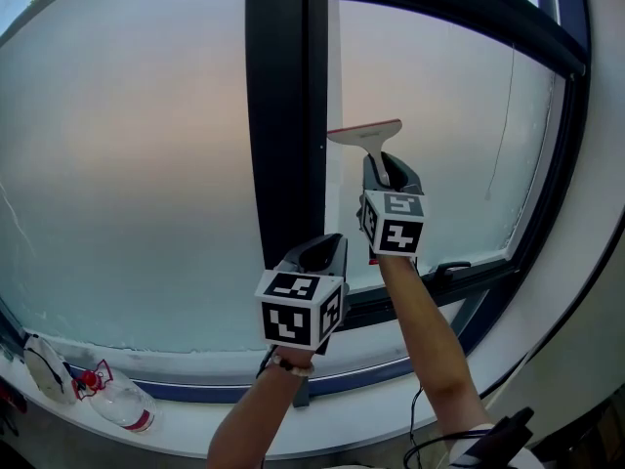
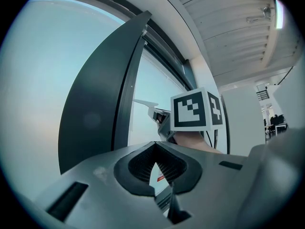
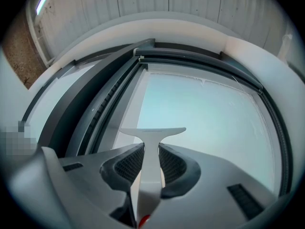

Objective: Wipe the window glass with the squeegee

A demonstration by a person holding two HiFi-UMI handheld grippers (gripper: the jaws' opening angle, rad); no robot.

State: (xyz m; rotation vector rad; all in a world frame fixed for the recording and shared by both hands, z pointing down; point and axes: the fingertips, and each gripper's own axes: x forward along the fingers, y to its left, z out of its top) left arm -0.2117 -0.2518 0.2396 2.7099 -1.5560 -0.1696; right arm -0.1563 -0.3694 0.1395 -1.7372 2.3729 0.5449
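Right gripper (image 3: 151, 162) pinching white plastic T-shaped squeegee (image 3: 151, 136) by handle, blade just beyond tips; probably handling light, rigid. Left gripper (image 2: 156, 162) idling pressed together, empty.

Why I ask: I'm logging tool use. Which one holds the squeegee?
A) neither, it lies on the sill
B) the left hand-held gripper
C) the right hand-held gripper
C: the right hand-held gripper clamps the squeegee by its handle, while the left hand-held gripper is shut on nothing.
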